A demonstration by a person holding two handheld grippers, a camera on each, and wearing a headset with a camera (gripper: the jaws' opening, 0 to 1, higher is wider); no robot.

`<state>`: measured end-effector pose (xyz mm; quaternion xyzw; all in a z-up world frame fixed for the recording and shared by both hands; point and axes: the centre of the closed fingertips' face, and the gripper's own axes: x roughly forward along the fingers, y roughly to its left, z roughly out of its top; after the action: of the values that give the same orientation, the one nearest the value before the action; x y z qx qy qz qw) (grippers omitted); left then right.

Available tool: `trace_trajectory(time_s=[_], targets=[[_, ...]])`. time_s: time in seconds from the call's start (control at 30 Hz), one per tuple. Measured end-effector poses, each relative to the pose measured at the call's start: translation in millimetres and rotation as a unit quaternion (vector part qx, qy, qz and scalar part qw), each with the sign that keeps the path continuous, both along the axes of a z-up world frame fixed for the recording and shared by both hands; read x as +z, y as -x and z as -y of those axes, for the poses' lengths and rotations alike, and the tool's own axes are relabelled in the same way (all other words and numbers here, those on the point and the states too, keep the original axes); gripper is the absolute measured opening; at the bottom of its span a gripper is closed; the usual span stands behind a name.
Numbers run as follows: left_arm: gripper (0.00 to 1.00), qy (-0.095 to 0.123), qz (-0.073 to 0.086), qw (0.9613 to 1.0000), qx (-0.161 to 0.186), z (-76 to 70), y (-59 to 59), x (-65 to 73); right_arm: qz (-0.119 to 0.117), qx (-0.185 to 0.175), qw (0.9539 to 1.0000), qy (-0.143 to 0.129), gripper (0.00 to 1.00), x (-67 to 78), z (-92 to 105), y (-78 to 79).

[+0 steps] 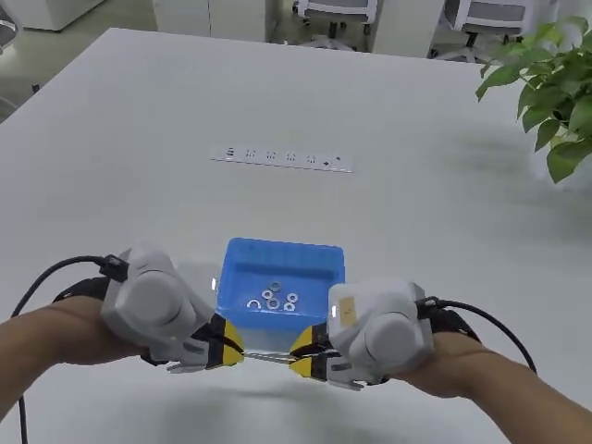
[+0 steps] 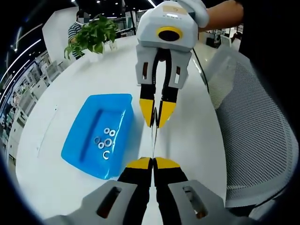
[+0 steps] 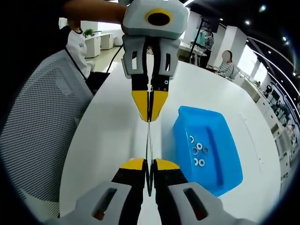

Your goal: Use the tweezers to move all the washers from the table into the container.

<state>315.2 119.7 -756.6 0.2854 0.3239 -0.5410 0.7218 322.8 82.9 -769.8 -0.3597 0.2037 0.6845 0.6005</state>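
A thin metal pair of tweezers (image 1: 268, 356) spans the short gap between my two grippers, just in front of the blue container (image 1: 328, 264). My left gripper (image 1: 227, 352) is shut on one end and my right gripper (image 1: 301, 360) is shut on the other. Several washers (image 1: 275, 299) lie inside the container. In the left gripper view, my left gripper (image 2: 153, 162) holds the tweezers (image 2: 153, 140), the right gripper (image 2: 156, 123) faces it, and the container (image 2: 89, 126) with washers (image 2: 105, 143) lies left. In the right gripper view, my right gripper (image 3: 149, 164) grips the tweezers (image 3: 149, 140) opposite the left gripper (image 3: 149, 117); the container (image 3: 220, 140) lies right.
A strip with small markings (image 1: 282, 157) lies on the white table (image 1: 139, 139) beyond the container. A leafy plant (image 1: 555, 92) stands at the right edge. Office chairs (image 1: 333, 14) line the far side. A mesh chair back (image 2: 253, 122) is close behind me.
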Motion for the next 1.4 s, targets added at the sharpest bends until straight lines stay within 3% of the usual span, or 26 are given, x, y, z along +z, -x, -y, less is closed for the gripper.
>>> trace_trajectory(time_s=[0.23,0.9,1.4], targets=[[0.05,-0.007,-0.011,0.9999,0.004,-2.2,0.7,-10.5,-0.013,-0.008,0.9998,0.008,0.08,-9.3,-2.3,0.3],[0.05,-0.018,-0.042,0.9988,0.018,1.3,1.4,-33.7,-0.019,-0.015,0.9994,0.025,0.09,-30.6,2.0,2.8],[0.05,-0.030,-0.054,0.9979,0.018,0.7,8.8,-42.9,-0.020,-0.009,0.9994,0.028,0.09,-33.4,1.8,6.0]])
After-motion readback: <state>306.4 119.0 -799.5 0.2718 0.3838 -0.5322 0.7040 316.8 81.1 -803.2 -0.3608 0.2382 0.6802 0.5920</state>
